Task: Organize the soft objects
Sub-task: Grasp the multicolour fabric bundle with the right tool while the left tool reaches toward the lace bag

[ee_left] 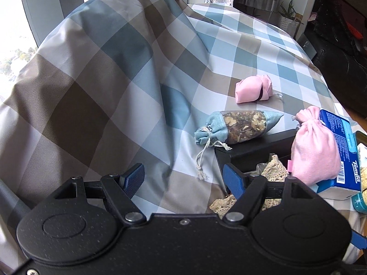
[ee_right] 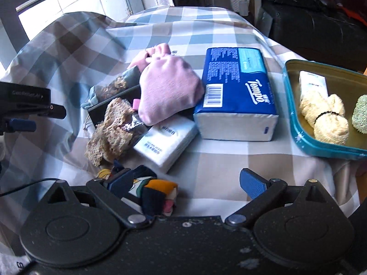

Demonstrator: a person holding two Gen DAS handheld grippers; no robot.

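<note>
Left hand-held gripper (ee_left: 183, 178): blue pads apart, nothing between them, hanging over the checked blue, brown and white cloth (ee_left: 96, 105) covering the desk. Right hand-held gripper (ee_right: 190, 183): pads wide apart, clamped on nothing; a small multicoloured fabric bundle (ee_right: 158, 192) lying just beside its left finger, contact impossible to judge.

Ahead of the left hand-held gripper: a light-blue drawstring sachet with a clear window of dried petals (ee_left: 238, 127), lying on its side on the cloth, touching the far edge of a black box (ee_left: 257, 146). Beyond, well apart: a folded pink cloth bundle with a dark band (ee_left: 253, 88).

Resting on the black box: a pink velvet drawstring pouch (ee_right: 167, 89), leaning against a blue Tempo tissue pack (ee_right: 238, 91). Beside the pouch: a beige crocheted lace piece (ee_right: 112, 133) draped over the box edge, and a white tissue packet (ee_right: 167, 144) partly under the pouch. To the right: a teal-rimmed tray (ee_right: 298, 135) holding cream and green fluffy rolls.
</note>
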